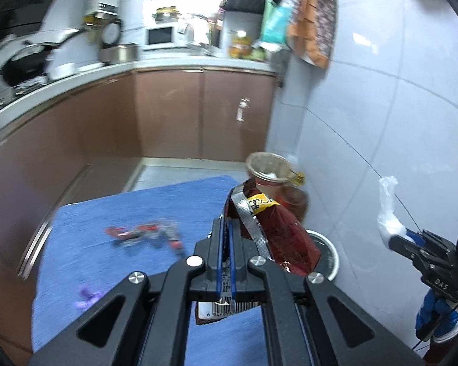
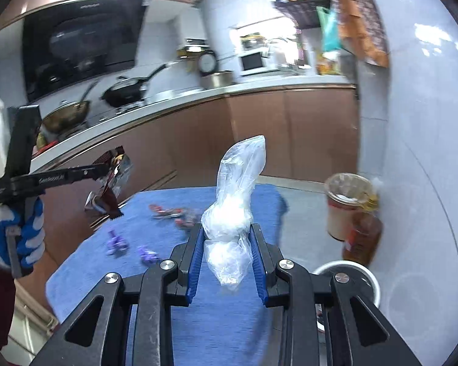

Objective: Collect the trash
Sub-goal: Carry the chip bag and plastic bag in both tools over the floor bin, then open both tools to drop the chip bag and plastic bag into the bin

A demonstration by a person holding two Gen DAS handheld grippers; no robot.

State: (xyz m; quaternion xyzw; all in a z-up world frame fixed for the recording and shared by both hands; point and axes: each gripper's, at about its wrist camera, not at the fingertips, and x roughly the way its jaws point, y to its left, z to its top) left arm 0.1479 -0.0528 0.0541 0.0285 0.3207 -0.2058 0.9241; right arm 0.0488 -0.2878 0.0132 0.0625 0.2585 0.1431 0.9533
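My left gripper [image 1: 226, 224] is shut on a dark red snack wrapper [image 1: 280, 231] with a silver strip and a barcode, held up above the blue mat [image 1: 131, 256]. The right wrist view shows that gripper [image 2: 105, 169] at the left with the same wrapper [image 2: 111, 189] hanging from it. My right gripper [image 2: 227, 228] is shut on a crumpled clear plastic bag [image 2: 233, 213] that stands up between the blue pads. It also appears at the right edge of the left wrist view as the right gripper [image 1: 393, 239] with the bag [image 1: 387, 210]. A white round bin [image 2: 351, 270] sits on the floor by the wall.
Red wrappers [image 2: 174, 213] and purple wrappers [image 2: 117, 241] lie on the mat. A lidded cup [image 2: 346, 201] and a bottle of brown liquid [image 2: 363, 238] stand beside the bin against the tiled wall [image 2: 418, 152]. Brown cabinets [image 1: 174, 113] and a cluttered counter run behind. A gloved hand [image 2: 18, 238] holds the left gripper.
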